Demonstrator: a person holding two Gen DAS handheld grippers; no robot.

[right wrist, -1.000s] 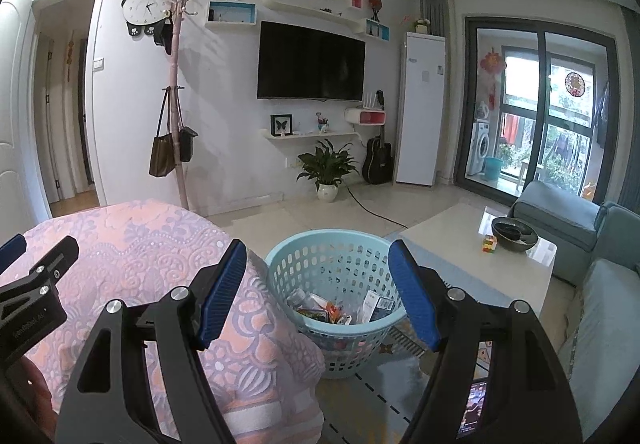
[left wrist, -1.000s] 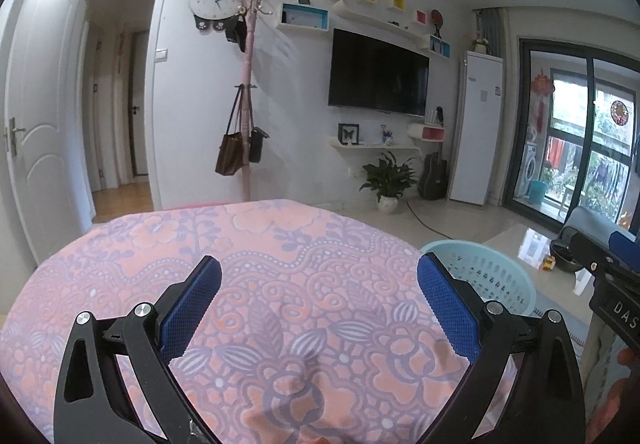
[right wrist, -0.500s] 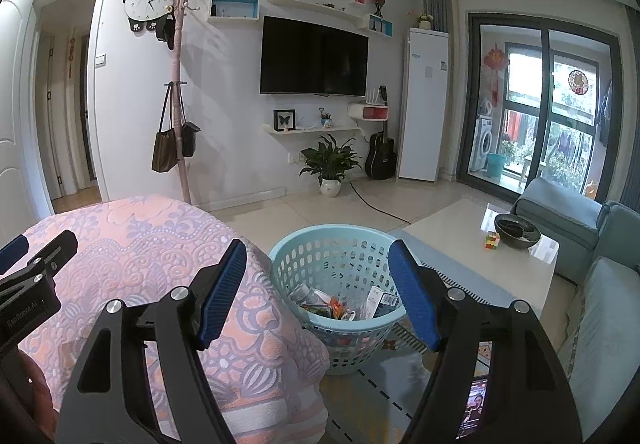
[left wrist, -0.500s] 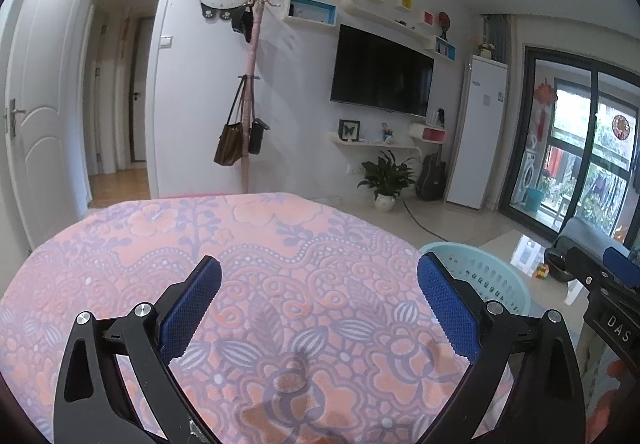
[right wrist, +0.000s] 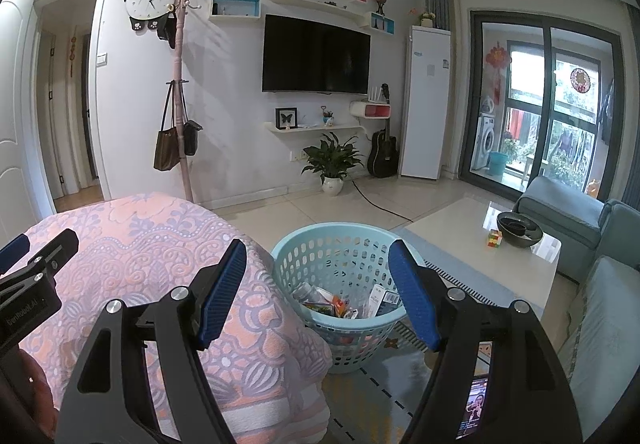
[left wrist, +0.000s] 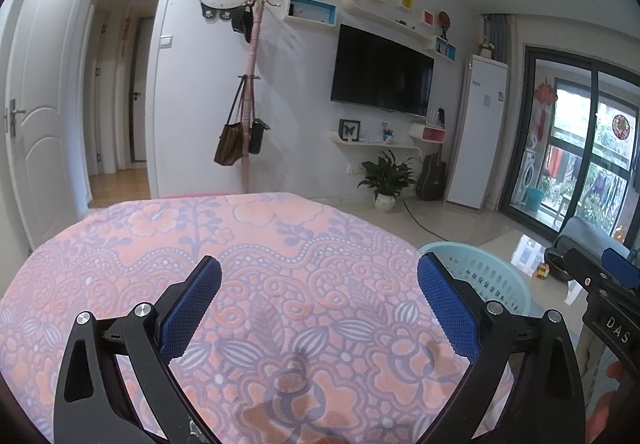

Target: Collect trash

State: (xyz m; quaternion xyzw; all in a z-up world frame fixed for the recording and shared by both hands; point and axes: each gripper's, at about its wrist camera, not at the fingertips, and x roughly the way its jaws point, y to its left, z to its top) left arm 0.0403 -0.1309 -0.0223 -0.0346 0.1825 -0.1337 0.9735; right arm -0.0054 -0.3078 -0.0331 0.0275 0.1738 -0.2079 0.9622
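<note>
A light blue plastic basket stands on the floor beside the table's right edge, with several pieces of trash inside; its rim also shows in the left wrist view. My left gripper is open and empty above the pink floral tablecloth. My right gripper is open and empty, held above the table's right edge and the basket. No trash shows on the cloth.
A white coffee table with a dark bowl and a puzzle cube stands to the right. A grey sofa is at far right. A coat rack and a potted plant stand by the far wall.
Both views have tilted down slightly, so the table and basket sit lower in frame. Both grippers stay open and empty.
</note>
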